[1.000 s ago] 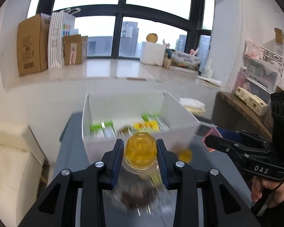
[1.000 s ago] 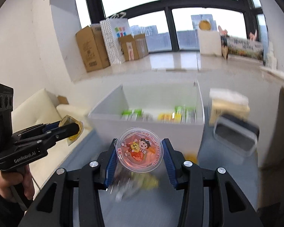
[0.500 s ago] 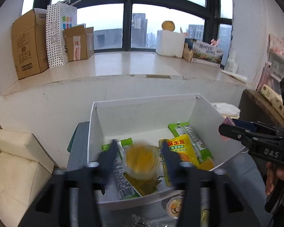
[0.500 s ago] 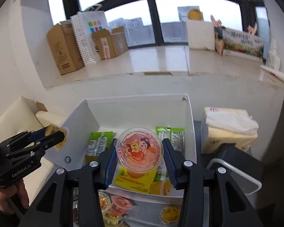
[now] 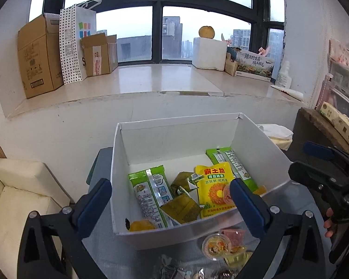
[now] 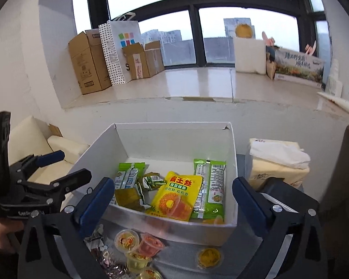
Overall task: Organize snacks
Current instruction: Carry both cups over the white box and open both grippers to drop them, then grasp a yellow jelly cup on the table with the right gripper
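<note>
We see the white cardboard box (image 5: 179, 137) just ahead of both grippers. Left gripper (image 5: 171, 197) and right gripper (image 6: 173, 195), jaws just opened wide, hold nothing: orange jelly cup (image 6: 180, 208) and yellow jelly cup (image 5: 142, 225) lie dropped inside. More loose jelly cups (image 6: 137, 244) wait beneath.

The left gripper (image 5: 169, 197) is seen with its jaws spread wide, having just been opening, and nothing is held between them. Beyond it a white box (image 5: 256, 139) is seen, in which green packets (image 5: 151, 195), a yellow pouch (image 5: 215, 190) and what may be a yellow jelly cup (image 5: 140, 225) are lain. Loose jelly cups (image 5: 217, 246) are scattered on the counter (image 5: 151, 260) before it.
</note>
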`<move>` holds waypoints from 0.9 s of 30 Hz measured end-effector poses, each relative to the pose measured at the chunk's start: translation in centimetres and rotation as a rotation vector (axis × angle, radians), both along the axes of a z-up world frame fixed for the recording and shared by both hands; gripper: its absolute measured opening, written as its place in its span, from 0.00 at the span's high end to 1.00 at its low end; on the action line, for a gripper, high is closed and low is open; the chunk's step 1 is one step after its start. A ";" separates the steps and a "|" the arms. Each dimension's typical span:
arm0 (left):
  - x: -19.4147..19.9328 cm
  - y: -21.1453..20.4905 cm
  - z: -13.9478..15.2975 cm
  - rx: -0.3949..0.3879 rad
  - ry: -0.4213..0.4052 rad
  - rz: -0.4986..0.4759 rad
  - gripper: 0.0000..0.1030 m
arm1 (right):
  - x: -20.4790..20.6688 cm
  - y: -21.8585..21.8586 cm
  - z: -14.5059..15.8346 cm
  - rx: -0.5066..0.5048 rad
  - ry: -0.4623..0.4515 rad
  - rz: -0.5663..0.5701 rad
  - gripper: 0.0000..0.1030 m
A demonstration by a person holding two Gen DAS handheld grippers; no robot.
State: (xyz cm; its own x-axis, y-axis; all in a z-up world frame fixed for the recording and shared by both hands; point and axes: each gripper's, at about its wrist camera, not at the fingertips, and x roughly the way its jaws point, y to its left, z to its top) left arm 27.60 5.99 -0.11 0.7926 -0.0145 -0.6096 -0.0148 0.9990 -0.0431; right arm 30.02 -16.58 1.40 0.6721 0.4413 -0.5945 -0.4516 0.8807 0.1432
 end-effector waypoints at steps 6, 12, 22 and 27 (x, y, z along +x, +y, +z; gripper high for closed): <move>-5.9 -0.3 0.6 -0.022 -0.037 -0.011 0.00 | -5.6 -2.2 0.4 0.070 -0.012 0.048 0.00; -13.3 -1.7 -0.6 -0.024 -0.040 -0.046 0.00 | -11.9 -6.0 -1.1 0.110 0.004 0.039 0.00; -20.5 -3.4 -5.2 -0.096 0.003 -0.042 0.00 | -15.8 -8.9 -7.3 0.104 0.106 -0.061 0.00; -21.1 -3.5 -6.0 -0.097 0.029 -0.047 0.00 | -13.7 -7.3 -8.1 0.014 0.080 -0.060 0.00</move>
State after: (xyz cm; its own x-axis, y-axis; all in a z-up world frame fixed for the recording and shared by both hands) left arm 6.53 2.47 -6.07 0.7716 -0.1110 -0.6264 0.0289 0.9898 -0.1397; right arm 16.30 -23.91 -6.66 0.6479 0.4104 -0.6417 -0.3847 0.9034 0.1894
